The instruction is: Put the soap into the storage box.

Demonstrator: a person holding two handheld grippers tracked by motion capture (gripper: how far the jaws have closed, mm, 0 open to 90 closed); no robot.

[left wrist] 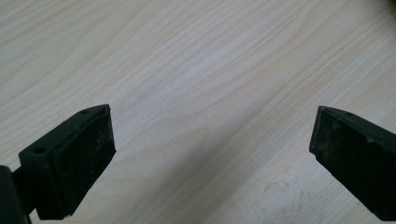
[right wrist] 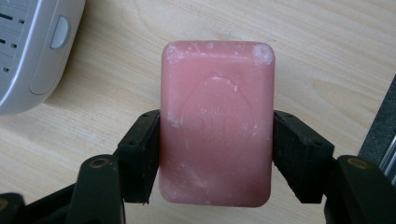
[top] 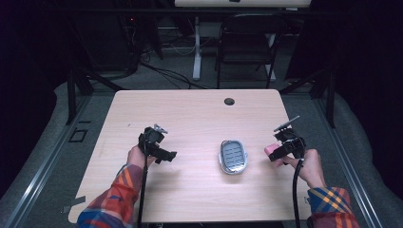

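While right gripper (right wrist: 215, 154) clamps soap (right wrist: 217, 121), left gripper (left wrist: 212, 154) agape

Black folding chair (top: 247, 42) beyond wooden table (top: 190, 109).

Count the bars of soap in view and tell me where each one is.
1. The pink soap bar is clamped between the jaws of the right gripper, just right of the grey soap dish lying on the table.
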